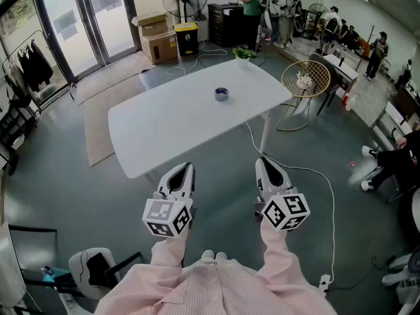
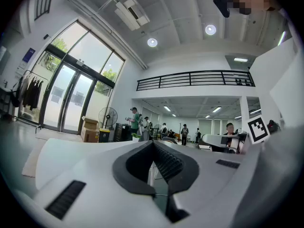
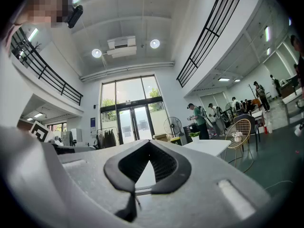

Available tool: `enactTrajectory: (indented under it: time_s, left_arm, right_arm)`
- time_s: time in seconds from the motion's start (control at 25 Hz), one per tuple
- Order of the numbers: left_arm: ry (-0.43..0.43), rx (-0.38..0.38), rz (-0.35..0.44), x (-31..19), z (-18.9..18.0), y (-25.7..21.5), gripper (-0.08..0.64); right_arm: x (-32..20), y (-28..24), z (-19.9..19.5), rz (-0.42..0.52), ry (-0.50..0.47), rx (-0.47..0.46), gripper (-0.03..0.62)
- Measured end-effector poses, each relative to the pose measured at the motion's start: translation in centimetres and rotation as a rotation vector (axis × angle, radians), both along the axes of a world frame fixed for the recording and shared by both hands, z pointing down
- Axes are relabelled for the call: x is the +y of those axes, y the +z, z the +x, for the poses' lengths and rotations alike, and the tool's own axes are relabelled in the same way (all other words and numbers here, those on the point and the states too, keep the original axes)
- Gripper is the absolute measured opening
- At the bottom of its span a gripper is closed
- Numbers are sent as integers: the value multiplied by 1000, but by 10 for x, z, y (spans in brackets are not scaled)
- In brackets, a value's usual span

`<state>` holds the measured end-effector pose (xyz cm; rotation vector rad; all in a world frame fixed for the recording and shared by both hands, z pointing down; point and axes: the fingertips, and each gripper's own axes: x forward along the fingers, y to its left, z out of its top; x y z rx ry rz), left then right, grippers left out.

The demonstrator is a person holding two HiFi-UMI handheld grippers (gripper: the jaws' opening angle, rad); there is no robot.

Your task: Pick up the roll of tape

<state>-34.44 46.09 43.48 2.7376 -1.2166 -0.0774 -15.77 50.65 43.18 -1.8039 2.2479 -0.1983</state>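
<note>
Your left gripper (image 1: 185, 169): jaws fully together, tips touching, nothing between them. Your right gripper (image 1: 263, 163): same, jaws closed tip to tip, empty. Both sit side by side ahead of your pink sleeves (image 1: 167, 262), roughly level, on your side of the white worktop (image 1: 164, 130). The roll of tape (image 1: 222, 94) lies flat on the worktop, toward its far side, well apart from both grippers. Nothing is touching it.
</note>
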Motion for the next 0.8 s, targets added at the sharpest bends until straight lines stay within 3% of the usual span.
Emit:
enactTrajectory:
  time_s: [0.8]
  left_arm:
    - [-1,-3,-29,11,8,12,1]
  right_arm:
    - [3,15,11,-53,11,-22,3]
